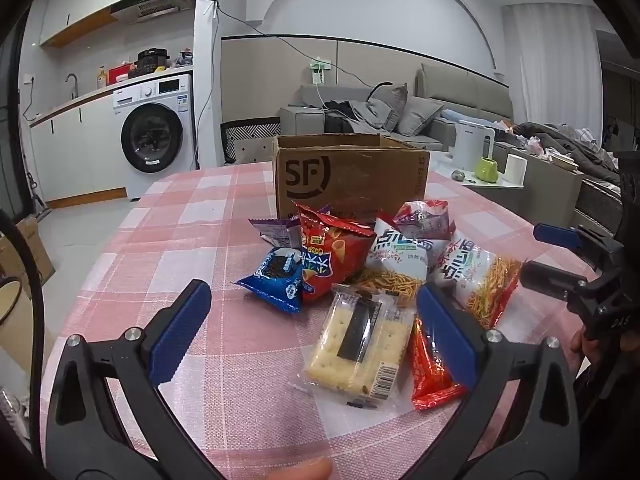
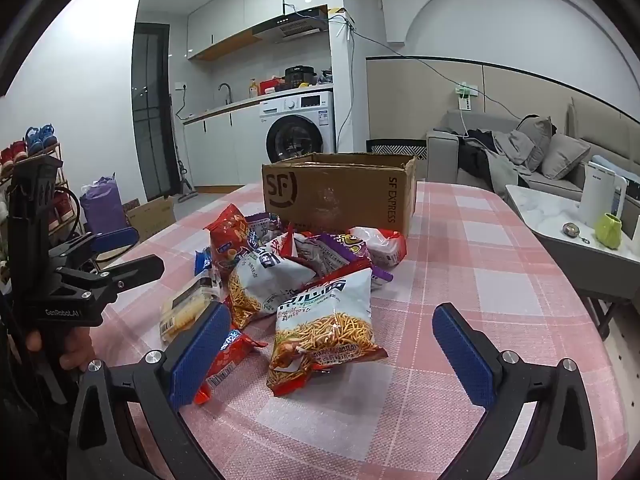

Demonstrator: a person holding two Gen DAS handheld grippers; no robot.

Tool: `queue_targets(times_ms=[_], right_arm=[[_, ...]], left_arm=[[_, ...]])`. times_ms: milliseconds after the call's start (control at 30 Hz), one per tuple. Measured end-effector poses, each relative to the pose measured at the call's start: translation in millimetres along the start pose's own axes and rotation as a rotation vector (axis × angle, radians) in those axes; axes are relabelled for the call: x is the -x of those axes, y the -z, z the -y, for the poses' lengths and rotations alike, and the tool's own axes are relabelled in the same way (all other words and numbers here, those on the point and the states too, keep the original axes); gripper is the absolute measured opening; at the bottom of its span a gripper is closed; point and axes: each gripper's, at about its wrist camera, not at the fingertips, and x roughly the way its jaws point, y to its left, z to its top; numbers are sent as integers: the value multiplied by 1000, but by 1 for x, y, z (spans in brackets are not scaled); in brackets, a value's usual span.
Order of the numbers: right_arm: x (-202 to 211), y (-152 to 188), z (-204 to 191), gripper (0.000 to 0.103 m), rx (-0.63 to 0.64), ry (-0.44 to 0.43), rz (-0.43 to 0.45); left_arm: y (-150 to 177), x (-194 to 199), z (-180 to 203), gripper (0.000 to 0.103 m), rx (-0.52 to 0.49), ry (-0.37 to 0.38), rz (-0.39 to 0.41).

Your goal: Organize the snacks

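A pile of snack bags lies on the pink plaid table (image 1: pixel 192 224) in front of an open cardboard box (image 1: pixel 352 176) (image 2: pixel 340 196). My left gripper (image 1: pixel 313 290) is open above a clear cracker pack (image 1: pixel 356 344), with a blue bag (image 1: pixel 276 276) and a red chip bag (image 1: pixel 332 252) just beyond. Its right finger covers part of an orange-red packet (image 1: pixel 432 372). My right gripper (image 2: pixel 332 312) is open around the near noodle-snack bag (image 2: pixel 324 320) without touching it. Each gripper shows at the other view's edge, the right gripper (image 1: pixel 540 256) and the left gripper (image 2: pixel 140 252).
A low side table (image 2: pixel 560 216) at the right carries a white kettle (image 2: pixel 600 196) and a green cup (image 2: pixel 608 230). A grey sofa stands behind it. A shoe rack (image 2: pixel 36 160) and a floor box (image 2: pixel 154 214) are at the left, a washing machine (image 1: pixel 154 136) beyond.
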Motion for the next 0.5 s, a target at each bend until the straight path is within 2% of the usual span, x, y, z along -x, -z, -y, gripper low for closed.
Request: queue_targets(times_ms=[500], right_arm=[[-2,0,1,103,-10,-3,-2]], left_arm=[[1,-1,3,102,6,9,-5]])
